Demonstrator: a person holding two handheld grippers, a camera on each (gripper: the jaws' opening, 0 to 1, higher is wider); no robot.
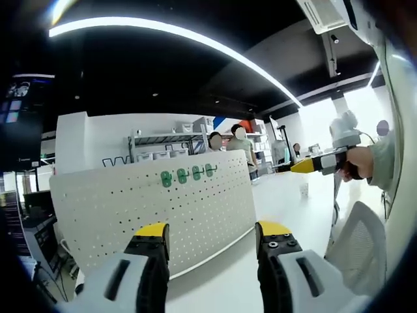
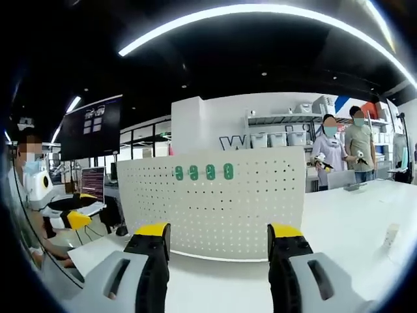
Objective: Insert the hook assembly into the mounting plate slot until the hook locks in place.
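Note:
A white perforated mounting plate (image 1: 163,215) stands upright on the white table, with several green hook assemblies (image 1: 189,174) in a row near its top edge. In the left gripper view, my left gripper (image 1: 212,236) is open and empty, its yellow-tipped jaws in front of the plate. My right gripper (image 1: 320,164) hangs at the right, held by a hand, away from the plate. The right gripper view faces the plate (image 2: 215,208) and the green hooks (image 2: 202,172) head on. There my right gripper (image 2: 218,236) is open with nothing between its jaws, short of the plate.
The white table (image 2: 352,215) stretches to the right, with a small white object (image 2: 391,236) on it. Two people (image 2: 342,150) stand behind by shelves with bins. Monitors (image 2: 92,182) sit on a desk at the left. A grey mesh chair back (image 1: 358,235) stands at the right.

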